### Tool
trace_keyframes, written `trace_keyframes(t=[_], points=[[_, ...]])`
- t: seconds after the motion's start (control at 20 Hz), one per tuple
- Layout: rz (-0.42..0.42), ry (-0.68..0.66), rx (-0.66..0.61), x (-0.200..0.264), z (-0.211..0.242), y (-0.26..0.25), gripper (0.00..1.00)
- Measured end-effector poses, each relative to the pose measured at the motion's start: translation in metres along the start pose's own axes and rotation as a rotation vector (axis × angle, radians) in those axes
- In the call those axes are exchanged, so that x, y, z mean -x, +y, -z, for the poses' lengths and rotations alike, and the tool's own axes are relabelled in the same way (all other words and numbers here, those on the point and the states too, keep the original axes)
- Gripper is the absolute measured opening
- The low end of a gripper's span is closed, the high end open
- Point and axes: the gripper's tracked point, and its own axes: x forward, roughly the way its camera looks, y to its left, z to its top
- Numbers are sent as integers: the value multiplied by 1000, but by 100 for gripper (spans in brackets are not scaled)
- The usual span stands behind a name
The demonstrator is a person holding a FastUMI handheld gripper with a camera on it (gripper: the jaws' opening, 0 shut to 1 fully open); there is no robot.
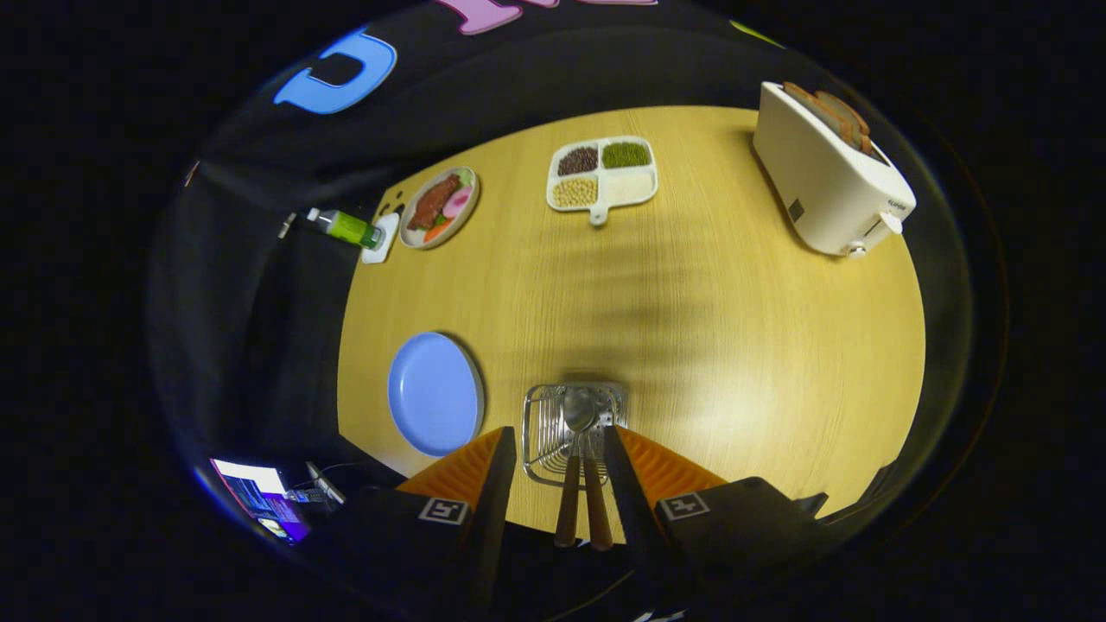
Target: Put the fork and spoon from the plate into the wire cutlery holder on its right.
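— Fork (pixel 598 505) and spoon (pixel 577 432)?
— Standing together in the wire cutlery holder (pixel 543 432), right of the blue plate (pixel 435 393).
— Gripper (pixel 559 445)?
— Open, fingers apart on both sides of the wooden handles, not pressing.

A round pale-blue plate (pixel 435 393) lies left of the silver wire cutlery holder (pixel 562 428), which holds a brown-handled steel spoon (pixel 576 449) and fork (pixel 596 501). Beyond the holder on the yellow wood-grain table (pixel 734 345) sit a white four-part tray (pixel 602 173) of brown, green, beige and white grains, and a white toaster (pixel 829 173) to its right.
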Motion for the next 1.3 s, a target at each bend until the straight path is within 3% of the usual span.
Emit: trace_keyframes(t=[0.05,0.1,0.2,0.85,1.3], points=[[-3,-63,27,9,-6,0,70],[0,-121,57,19,-11,2,85],[0,-232,107,42,-19,0,97],[-56,-849,388,236,-81,5,99],[-54,-984,471,274,-65,-6,99]])
